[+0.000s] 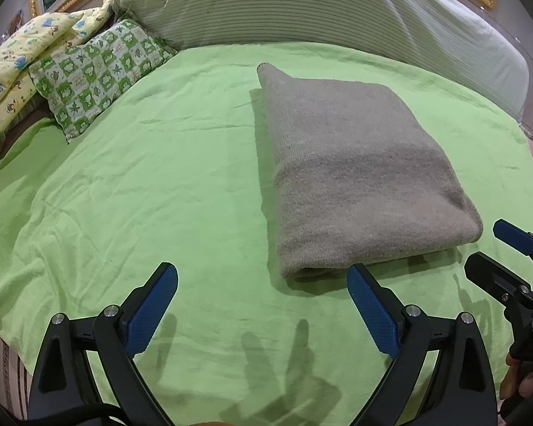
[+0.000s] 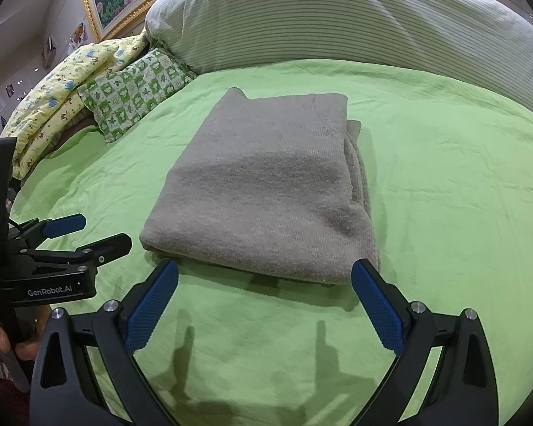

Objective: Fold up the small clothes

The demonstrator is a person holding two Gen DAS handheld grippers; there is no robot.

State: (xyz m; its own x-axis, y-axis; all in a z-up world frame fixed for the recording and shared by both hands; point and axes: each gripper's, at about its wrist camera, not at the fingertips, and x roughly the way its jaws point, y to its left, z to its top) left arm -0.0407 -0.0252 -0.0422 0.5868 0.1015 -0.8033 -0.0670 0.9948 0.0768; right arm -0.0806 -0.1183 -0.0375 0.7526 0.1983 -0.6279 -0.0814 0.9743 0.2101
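A grey knitted garment (image 2: pixel 263 191), folded into a thick rectangular bundle, is found lying flat on the light green bed sheet (image 2: pixel 444 184), its stacked edges visible along its right side. The left gripper (image 1: pixel 263 305) is held above the sheet with its blue-padded jaws spread wide — nothing is gripped, and the bundle's near edge lies just beyond its right finger. The right gripper (image 2: pixel 264 301) is likewise spread, empty, just short of the same edge. A green-and-white checked pillow (image 1: pixel 99 71) and a large striped white bolster (image 1: pixel 302 3) are noted well behind the garment
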